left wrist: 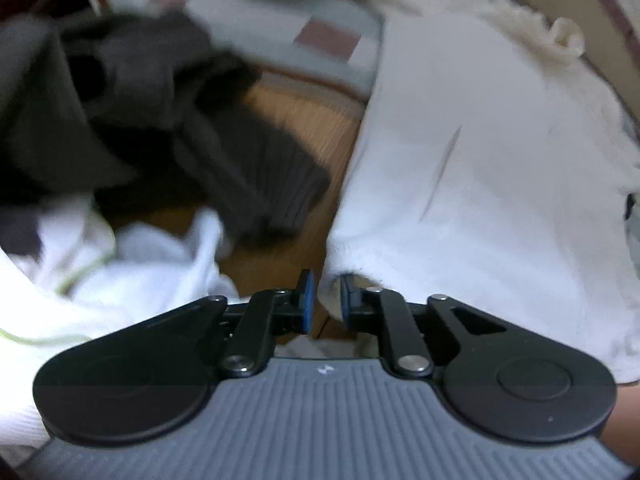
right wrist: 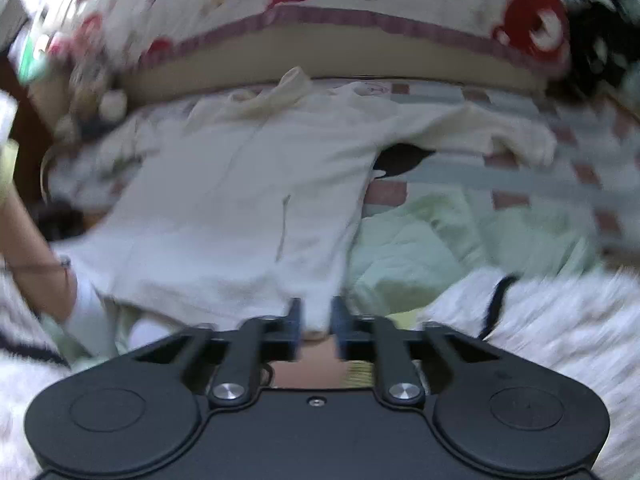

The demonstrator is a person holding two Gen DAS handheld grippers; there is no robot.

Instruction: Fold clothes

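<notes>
A white garment (left wrist: 460,160) hangs stretched on the right of the left wrist view. Its lower corner sits between the blue pads (left wrist: 307,300) of my left gripper (left wrist: 327,300), which is shut on it. In the right wrist view the same white garment (right wrist: 240,200) lies spread towards the bed, collar at the far end. Its near hem runs down between the fingers of my right gripper (right wrist: 318,322), which is shut on that hem. Both views are blurred by motion.
A dark grey knit garment (left wrist: 240,160) and a white piece with a green line (left wrist: 100,272) lie on a wooden surface (left wrist: 304,120). A pale green cloth (right wrist: 420,240), a checked sheet (right wrist: 520,184), a red-patterned quilt (right wrist: 360,0), a person's arm (right wrist: 40,248) and fluffy white fabric (right wrist: 540,320) surround the garment.
</notes>
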